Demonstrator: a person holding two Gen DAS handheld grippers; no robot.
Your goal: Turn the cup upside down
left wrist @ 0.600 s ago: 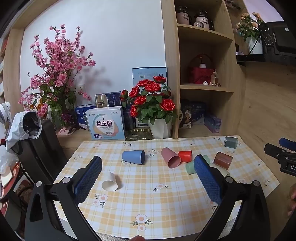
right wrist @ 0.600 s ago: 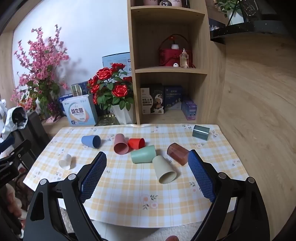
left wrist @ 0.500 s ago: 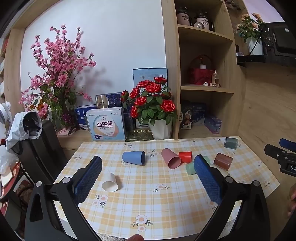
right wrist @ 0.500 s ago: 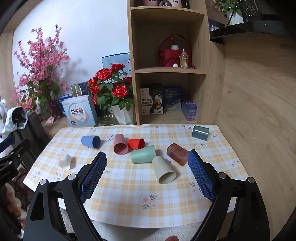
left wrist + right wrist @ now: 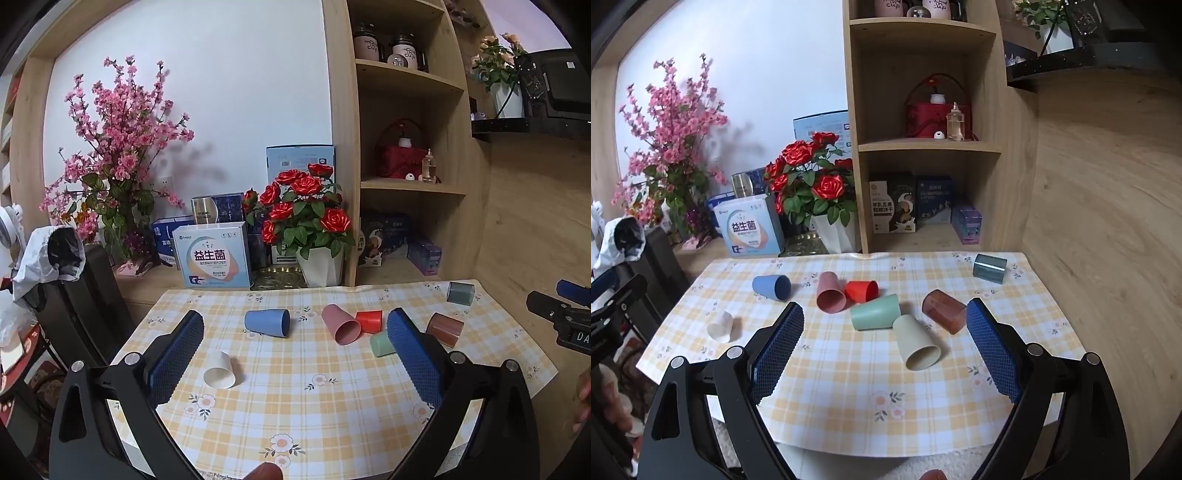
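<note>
Several cups lie on their sides on the checked tablecloth (image 5: 849,387): white (image 5: 721,326), blue (image 5: 772,287), pink (image 5: 830,297), red (image 5: 862,290), green (image 5: 874,312), beige (image 5: 916,342), brown translucent (image 5: 943,311) and grey (image 5: 989,268). My left gripper (image 5: 295,350) is open and empty above the table's near edge, with the white cup (image 5: 220,370) and blue cup (image 5: 267,322) between its fingers in view. My right gripper (image 5: 885,350) is open and empty, held back from the beige and green cups.
A pot of red roses (image 5: 816,192), a white box (image 5: 750,230) and pink blossoms (image 5: 668,147) stand behind the table. A wooden shelf unit (image 5: 923,147) rises at the back. A dark chair (image 5: 85,295) stands left of the table.
Both grippers have stayed almost still; the left wrist view has shifted very slightly. No cup has moved.
</note>
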